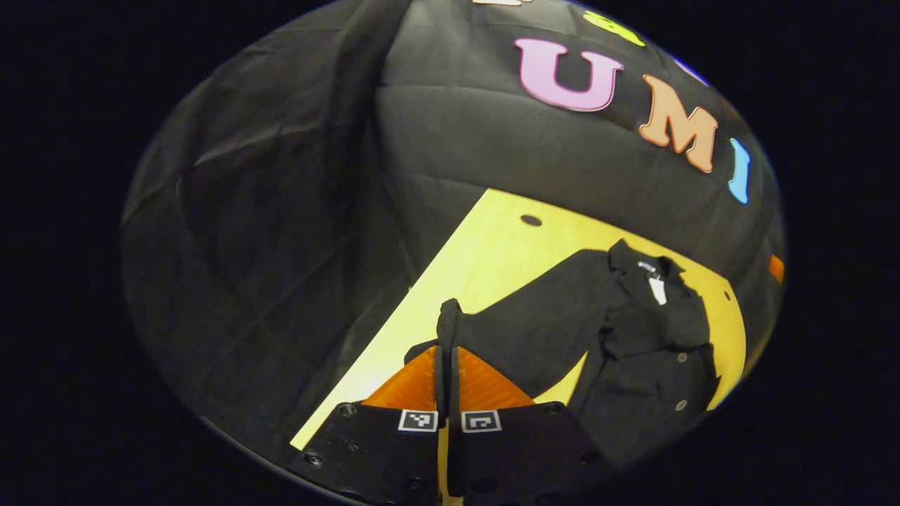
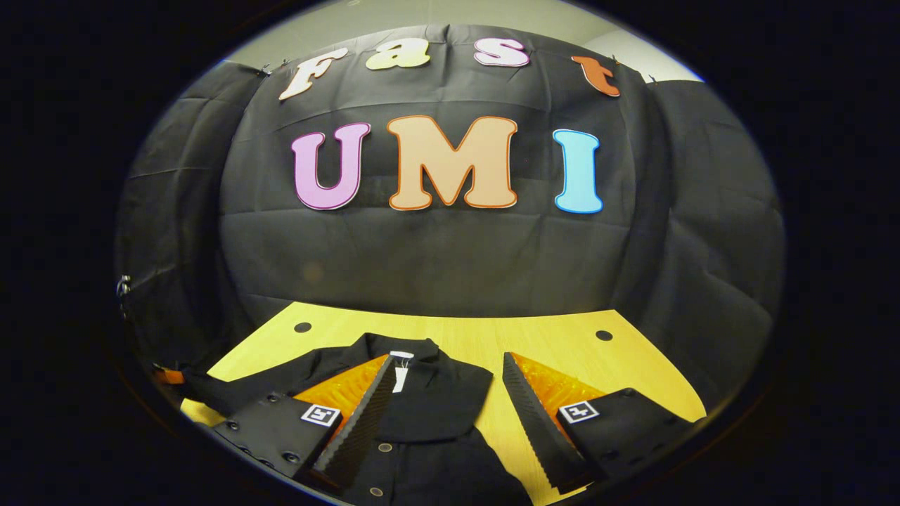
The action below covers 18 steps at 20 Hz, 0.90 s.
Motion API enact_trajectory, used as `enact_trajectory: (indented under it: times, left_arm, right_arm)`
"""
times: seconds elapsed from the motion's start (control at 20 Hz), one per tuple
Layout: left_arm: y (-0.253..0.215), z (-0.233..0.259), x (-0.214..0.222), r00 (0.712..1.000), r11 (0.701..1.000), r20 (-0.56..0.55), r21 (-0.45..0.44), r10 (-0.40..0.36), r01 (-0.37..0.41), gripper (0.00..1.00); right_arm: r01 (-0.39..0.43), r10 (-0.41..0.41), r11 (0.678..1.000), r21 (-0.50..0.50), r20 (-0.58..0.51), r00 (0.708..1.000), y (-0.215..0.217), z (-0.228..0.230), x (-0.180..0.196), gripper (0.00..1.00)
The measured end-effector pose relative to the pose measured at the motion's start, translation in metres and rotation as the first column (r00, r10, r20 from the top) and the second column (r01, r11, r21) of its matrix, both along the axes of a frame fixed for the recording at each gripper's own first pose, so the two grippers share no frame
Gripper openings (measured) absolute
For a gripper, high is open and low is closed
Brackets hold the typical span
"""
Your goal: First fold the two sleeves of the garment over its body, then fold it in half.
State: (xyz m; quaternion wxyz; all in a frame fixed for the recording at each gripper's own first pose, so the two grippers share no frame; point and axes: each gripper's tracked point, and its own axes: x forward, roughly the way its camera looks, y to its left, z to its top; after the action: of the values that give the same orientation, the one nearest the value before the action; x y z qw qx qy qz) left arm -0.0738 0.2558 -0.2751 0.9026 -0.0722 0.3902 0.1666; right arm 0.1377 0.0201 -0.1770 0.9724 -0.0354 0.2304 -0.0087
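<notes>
Left gripper view: ridged orange fingers [image 1: 448,365] pinch black sleeve [image 1: 506,316].

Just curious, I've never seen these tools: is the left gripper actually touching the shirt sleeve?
Touching. In the left gripper view, the left gripper is shut on the sleeve: black cloth is pinched between its closed fingers and rises above them.

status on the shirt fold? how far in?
Early. Done: the far sleeve looks already folded over the black shirt. In hand: the left gripper is shut on the near sleeve, lifting its cuff off the table. The right gripper hangs open above the collar. Left: lay this sleeve over, then halve.
</notes>
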Motion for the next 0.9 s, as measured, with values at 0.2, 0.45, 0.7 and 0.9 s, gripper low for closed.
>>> enact_trajectory:
  times: [0.2, 0.45, 0.7, 0.9]
  left_arm:
    - [-0.028, 0.031, 0.041, 0.992, 0.997, 0.098, 0.015, -0.077, 0.076, 0.00]
    - [-0.064, 0.064, 0.075, 0.969, 0.983, 0.170, 0.064, -0.178, 0.170, 0.00]
    - [-0.104, 0.086, 0.101, 0.943, 0.967, 0.216, 0.085, -0.253, 0.240, 0.00]
    - [-0.144, 0.092, 0.122, 0.914, 0.942, 0.229, 0.108, -0.334, 0.317, 0.00]
  right_arm:
    - [0.023, -0.023, 1.000, 0.015, 0.000, 1.000, -0.025, 0.000, -0.010, 0.97]
    - [0.067, -0.067, 0.997, 0.041, 0.015, 0.998, -0.057, 0.006, -0.022, 0.97]
    - [0.108, -0.109, 0.993, 0.053, 0.021, 0.994, -0.092, 0.008, -0.037, 0.97]
    - [0.150, -0.153, 0.986, 0.069, 0.028, 0.988, -0.122, 0.010, -0.048, 0.97]
